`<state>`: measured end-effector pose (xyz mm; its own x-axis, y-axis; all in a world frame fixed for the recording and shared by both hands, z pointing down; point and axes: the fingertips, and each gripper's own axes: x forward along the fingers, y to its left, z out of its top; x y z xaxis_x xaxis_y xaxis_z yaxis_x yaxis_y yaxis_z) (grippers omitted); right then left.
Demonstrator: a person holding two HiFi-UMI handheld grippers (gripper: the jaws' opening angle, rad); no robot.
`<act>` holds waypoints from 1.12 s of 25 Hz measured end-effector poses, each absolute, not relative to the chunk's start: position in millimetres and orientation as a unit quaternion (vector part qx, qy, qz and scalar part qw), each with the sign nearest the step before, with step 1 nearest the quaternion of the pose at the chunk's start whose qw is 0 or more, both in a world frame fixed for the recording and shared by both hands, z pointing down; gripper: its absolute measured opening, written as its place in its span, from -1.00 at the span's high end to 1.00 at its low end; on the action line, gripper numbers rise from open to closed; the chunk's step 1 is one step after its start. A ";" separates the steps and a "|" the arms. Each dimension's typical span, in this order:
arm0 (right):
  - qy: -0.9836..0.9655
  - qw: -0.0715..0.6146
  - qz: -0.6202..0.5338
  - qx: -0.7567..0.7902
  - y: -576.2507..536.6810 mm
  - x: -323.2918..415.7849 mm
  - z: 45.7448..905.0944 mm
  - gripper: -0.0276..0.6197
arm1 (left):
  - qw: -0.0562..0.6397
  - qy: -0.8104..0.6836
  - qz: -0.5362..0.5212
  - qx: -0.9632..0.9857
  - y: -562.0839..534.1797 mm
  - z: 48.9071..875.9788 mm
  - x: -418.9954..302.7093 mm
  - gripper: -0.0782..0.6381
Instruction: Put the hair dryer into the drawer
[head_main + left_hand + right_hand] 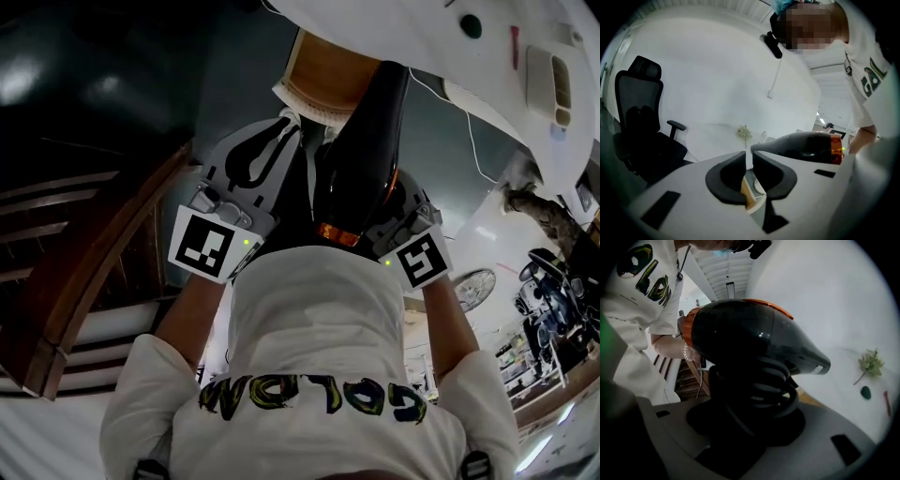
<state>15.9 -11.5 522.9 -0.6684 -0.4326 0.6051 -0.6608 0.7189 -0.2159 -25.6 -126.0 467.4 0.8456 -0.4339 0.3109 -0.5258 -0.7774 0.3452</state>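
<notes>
Hair dryer (754, 336) in right gripper (752, 401)

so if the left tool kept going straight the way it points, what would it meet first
Most likely the front edge of the open wooden drawer, just ahead of the left tool. The hair dryer sits to its side, out of line. Depth is unclear.
</notes>
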 end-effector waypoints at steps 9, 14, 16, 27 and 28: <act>-0.891 0.274 0.272 0.238 8.3 3.8 570.4 0.16 | 0.229 -0.212 0.129 0.941 -108.8 511.5 -21.5 0.56; -0.890 0.292 0.281 0.209 8.2 4.4 596.4 0.16 | 0.236 -0.198 0.136 0.942 -108.6 536.2 -21.6 0.54; -0.890 0.304 0.279 0.192 6.7 4.7 607.7 0.16 | 0.237 -0.194 0.147 0.940 -108.7 548.4 -21.5 0.54; -0.876 0.357 0.299 0.128 -11.4 21.4 665.0 0.16 | 0.224 -0.175 0.222 0.933 -123.4 614.2 -11.2 0.60; -0.874 0.361 0.301 0.125 -13.5 23.3 668.7 0.16 | 0.222 -0.172 0.229 0.932 -125.4 618.3 -10.0 0.60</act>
